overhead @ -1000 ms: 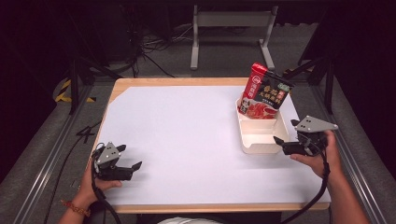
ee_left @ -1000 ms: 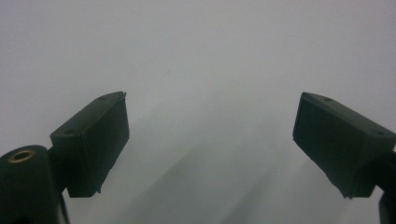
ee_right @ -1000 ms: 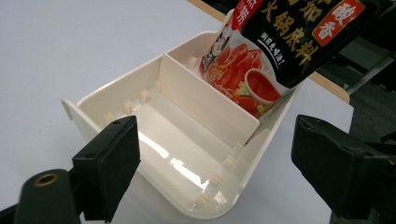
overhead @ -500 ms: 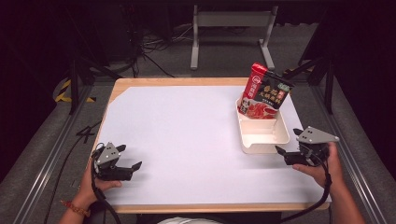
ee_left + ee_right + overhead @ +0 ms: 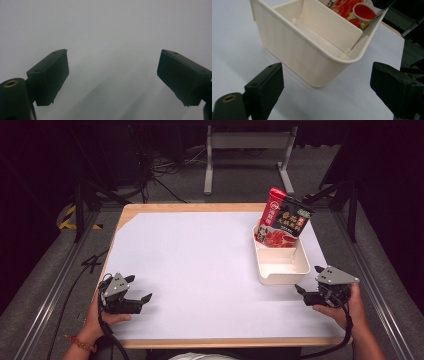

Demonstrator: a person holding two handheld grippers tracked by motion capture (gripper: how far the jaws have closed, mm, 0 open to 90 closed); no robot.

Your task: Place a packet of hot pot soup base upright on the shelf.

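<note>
Black and wide open, my right claw (image 5: 306,292) sits empty just beside the near end of the cream tray (image 5: 312,62). I think I parked it there to stay clear. A red food packet (image 5: 283,220) leans in the tray's far part. My left claw (image 5: 137,290) rests open on the white surface (image 5: 200,260), far away.

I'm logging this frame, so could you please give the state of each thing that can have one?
Left gripper: open, empty, over bare table.
Right gripper: open, empty, beside the bin.
Cream bin: upright, near compartment empty.
Food packet: standing tilted in the far compartment.
</note>
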